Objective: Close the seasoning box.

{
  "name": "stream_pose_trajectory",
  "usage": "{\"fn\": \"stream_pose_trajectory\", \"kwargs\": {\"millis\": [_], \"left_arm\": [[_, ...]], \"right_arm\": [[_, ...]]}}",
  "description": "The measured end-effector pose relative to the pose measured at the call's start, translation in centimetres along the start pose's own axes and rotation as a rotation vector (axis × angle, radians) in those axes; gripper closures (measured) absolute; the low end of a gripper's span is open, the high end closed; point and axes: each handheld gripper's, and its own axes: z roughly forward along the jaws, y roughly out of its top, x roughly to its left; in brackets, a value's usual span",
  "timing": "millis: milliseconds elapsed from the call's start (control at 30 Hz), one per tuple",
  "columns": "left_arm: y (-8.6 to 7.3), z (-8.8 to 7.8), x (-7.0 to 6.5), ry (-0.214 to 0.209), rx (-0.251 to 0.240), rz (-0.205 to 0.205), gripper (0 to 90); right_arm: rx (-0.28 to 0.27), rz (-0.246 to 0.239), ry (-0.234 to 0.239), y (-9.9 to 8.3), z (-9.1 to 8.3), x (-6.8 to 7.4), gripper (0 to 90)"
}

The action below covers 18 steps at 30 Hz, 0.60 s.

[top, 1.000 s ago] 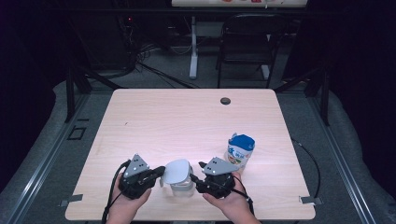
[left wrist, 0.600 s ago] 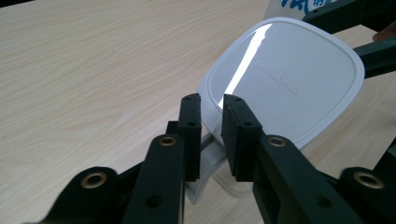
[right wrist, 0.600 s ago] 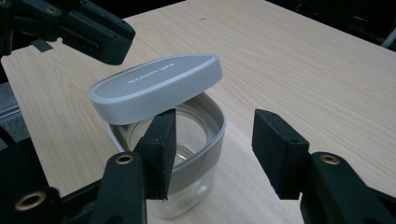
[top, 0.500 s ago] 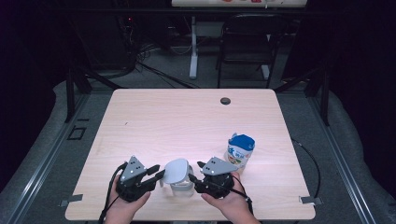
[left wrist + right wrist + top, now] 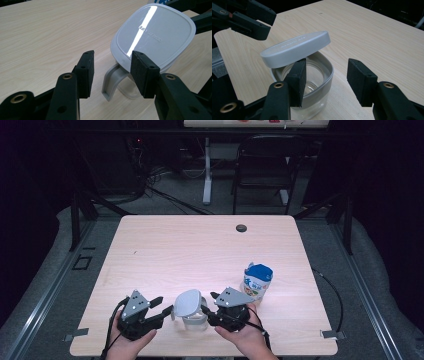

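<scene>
High view puts the glass container [image 5: 194, 320] near the desk's [image 5: 200, 250] front edge, between your grippers. Your left gripper [image 5: 112, 72] has just been opening its jaws; they stand wide around the handle [image 5: 112, 80] without pressing. Your right gripper [image 5: 325, 75] straddles the rim without visibly clamping it. The lid [image 5: 295, 48] sits tilted, raised toward the right gripper.

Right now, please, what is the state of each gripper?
Left gripper: open, jaws just opened, gripping nothing; the container's handle lies between them.
Right gripper: jaws part open on the clear container's rim; grip cannot be told.
</scene>
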Motion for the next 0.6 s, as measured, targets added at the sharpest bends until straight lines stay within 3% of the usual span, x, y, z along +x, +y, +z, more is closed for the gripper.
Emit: {"fn": "stream_pose_trajectory", "kwargs": {"millis": [600], "left_arm": [[-1.6, -0.6, -0.7, -0.034, -0.012, 0.008, 49.0]], "right_arm": [[-0.018, -0.008, -0.009, 0.9, -0.3, 0.1, 50.2]]}}
